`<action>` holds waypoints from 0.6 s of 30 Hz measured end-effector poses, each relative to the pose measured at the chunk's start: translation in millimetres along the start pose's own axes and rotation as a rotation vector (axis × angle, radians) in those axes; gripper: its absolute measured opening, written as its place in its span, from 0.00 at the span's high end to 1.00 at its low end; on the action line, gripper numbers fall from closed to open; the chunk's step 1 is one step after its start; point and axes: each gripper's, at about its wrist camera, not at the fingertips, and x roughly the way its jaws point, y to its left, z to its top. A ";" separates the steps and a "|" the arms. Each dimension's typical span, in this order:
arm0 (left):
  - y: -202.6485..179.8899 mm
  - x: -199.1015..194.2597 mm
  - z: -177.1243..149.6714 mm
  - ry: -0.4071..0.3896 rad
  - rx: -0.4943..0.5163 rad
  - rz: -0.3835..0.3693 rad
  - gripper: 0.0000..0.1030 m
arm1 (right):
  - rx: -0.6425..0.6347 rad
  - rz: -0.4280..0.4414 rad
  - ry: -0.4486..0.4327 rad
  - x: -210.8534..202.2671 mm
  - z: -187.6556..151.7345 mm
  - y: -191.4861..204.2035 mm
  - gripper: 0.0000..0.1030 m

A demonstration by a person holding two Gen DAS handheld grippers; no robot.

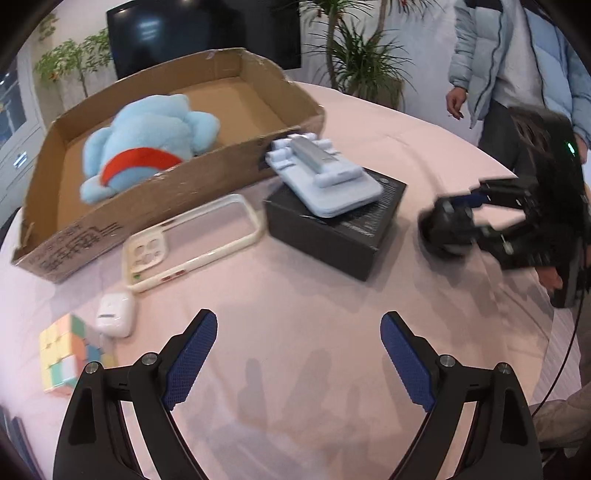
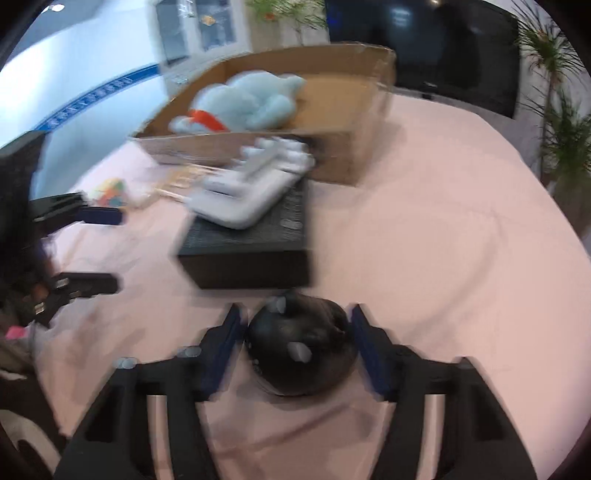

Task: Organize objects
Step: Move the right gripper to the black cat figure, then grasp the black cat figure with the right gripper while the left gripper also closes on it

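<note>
A cardboard box at the back holds a blue plush toy. In front of it a black box carries a pale blue phone holder. A clear phone case, a white earbud case and a pastel cube lie to the left. My left gripper is open and empty above the pink cloth. My right gripper is shut on a round black object, low over the cloth in front of the black box; it also shows in the left wrist view.
The round table has a pink cloth. A person in a pale blue jacket stands at the far right. Potted plants and a dark screen stand behind the table. A cable hangs off the right edge.
</note>
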 end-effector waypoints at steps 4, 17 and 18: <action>14.3 -17.1 -7.0 -0.019 -0.018 -0.060 0.13 | -0.091 0.070 0.018 2.9 -2.5 48.7 0.50; -5.0 -32.8 -27.7 0.093 0.053 -0.340 0.16 | -0.270 0.178 0.012 21.9 -14.8 148.0 0.36; -10.6 -27.9 -26.9 0.119 0.066 -0.329 0.16 | -0.264 0.180 0.020 22.9 -14.3 146.3 0.36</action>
